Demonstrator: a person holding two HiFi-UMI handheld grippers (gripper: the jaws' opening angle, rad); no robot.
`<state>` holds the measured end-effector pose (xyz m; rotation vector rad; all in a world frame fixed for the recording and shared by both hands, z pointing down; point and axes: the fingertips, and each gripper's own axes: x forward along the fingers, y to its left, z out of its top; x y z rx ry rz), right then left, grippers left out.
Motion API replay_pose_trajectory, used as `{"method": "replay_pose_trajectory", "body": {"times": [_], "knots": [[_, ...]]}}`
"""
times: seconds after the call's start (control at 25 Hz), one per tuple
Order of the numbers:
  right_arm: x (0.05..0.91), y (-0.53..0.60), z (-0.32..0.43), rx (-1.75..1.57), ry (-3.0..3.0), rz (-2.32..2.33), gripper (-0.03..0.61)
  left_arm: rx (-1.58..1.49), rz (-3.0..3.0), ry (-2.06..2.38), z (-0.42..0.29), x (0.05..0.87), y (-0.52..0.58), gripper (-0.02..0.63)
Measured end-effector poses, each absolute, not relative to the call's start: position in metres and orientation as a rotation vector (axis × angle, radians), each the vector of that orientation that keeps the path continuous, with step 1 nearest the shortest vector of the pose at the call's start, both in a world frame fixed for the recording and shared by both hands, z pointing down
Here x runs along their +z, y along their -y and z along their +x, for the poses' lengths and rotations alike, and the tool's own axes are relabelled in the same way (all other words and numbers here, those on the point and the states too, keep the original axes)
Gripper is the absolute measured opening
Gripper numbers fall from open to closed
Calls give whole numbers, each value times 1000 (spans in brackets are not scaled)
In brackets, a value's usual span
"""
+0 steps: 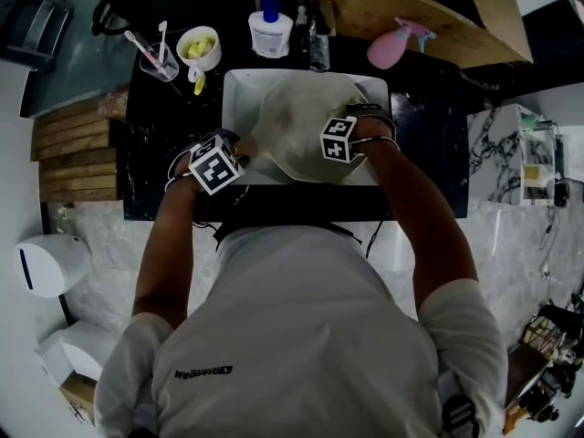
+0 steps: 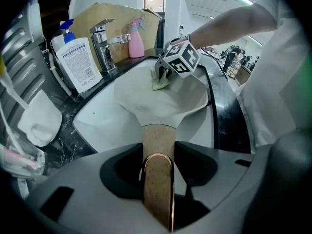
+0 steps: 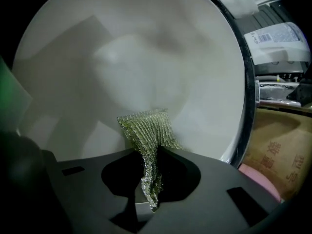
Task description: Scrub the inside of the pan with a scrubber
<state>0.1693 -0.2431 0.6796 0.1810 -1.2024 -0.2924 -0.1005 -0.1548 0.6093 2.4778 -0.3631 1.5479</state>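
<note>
A pale, cream-white pan (image 1: 297, 126) lies tilted in the white sink (image 1: 237, 94). Its tan handle (image 2: 157, 145), tipped with a copper ring, runs back between the jaws of my left gripper (image 2: 157, 152), which is shut on it at the sink's front left (image 1: 217, 164). My right gripper (image 3: 148, 167) is shut on a green-gold mesh scrubber (image 3: 146, 128), whose free end presses against the pan's inner surface (image 3: 131, 62). In the left gripper view the right gripper (image 2: 168, 74) reaches down into the pan bowl (image 2: 161, 101) with the scrubber (image 2: 159, 83) under it.
A chrome faucet (image 2: 105, 43), a white pump bottle (image 2: 78, 62) and a pink spray bottle (image 2: 136, 40) stand behind the sink. A cup of toothbrushes (image 1: 157, 60) and a bowl of yellow pieces (image 1: 199, 46) sit at the back left. A cardboard box (image 1: 411, 7) is behind.
</note>
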Motion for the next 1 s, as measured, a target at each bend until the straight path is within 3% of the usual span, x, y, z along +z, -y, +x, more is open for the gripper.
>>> {"method": "replay_pose_trajectory", "body": {"times": [1.0], "knots": [[678, 148, 149, 326, 1372, 44, 83, 1548, 2475, 363, -100, 609, 156, 202]]}}
